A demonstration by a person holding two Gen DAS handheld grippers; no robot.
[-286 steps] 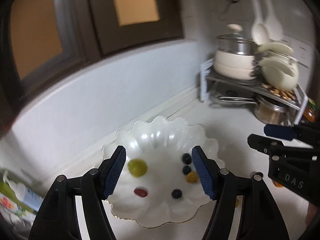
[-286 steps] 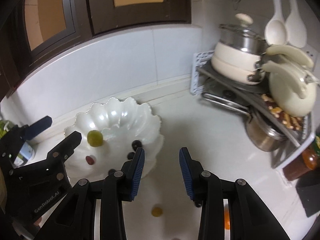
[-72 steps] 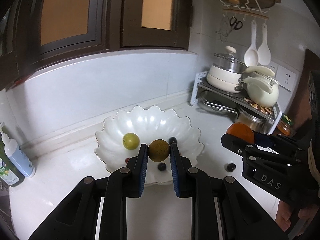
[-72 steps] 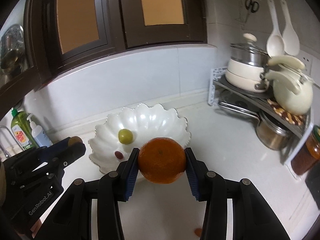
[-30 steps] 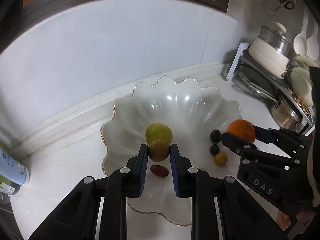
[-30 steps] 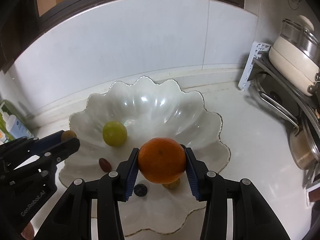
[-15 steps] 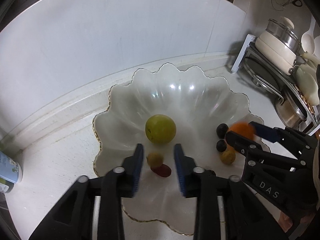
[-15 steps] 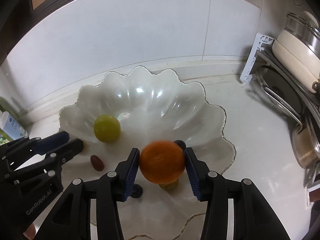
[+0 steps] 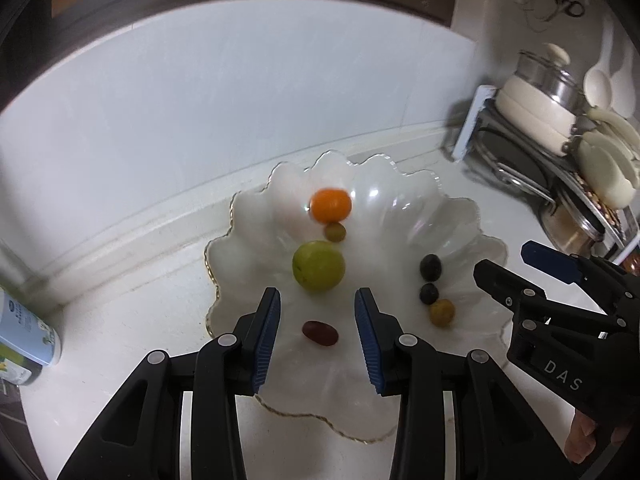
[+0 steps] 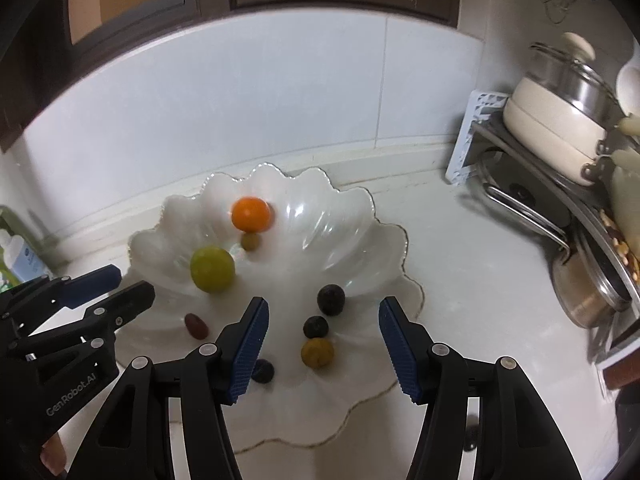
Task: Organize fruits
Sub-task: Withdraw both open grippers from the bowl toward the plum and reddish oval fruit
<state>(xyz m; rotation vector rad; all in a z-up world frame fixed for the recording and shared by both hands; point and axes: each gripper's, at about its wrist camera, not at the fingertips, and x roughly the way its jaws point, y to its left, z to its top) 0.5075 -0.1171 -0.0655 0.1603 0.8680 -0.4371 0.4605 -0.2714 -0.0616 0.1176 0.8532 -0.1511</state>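
A white scalloped bowl [image 9: 460, 220] [image 10: 360, 208] on the white counter holds several fruits: an orange [image 9: 331, 205] [image 10: 251, 214] at the back, a small brown fruit [image 9: 334, 231] [image 10: 250, 241] just in front of it, a green fruit [image 9: 318, 265] [image 10: 212, 268], a red one [image 9: 319, 333] [image 10: 196, 326], dark berries [image 9: 430, 267] [image 10: 331, 299] and a yellow-brown fruit [image 9: 441, 313] [image 10: 317, 352]. My left gripper [image 9: 318, 336] is open and empty over the bowl's near side. My right gripper [image 10: 322, 344] is open and empty over the bowl's right front.
A metal rack [image 9: 532, 168] [image 10: 540, 184] with pots, a kettle and ladles stands at the right against the tiled wall. A bottle [image 9: 24, 340] stands on the counter at the left. A small dark fruit [image 10: 472, 436] lies on the counter by the right gripper.
Both grippers opened and drew back from the bowl. The orange left the right gripper and the brown fruit left the left gripper; both now lie at the back of the bowl.
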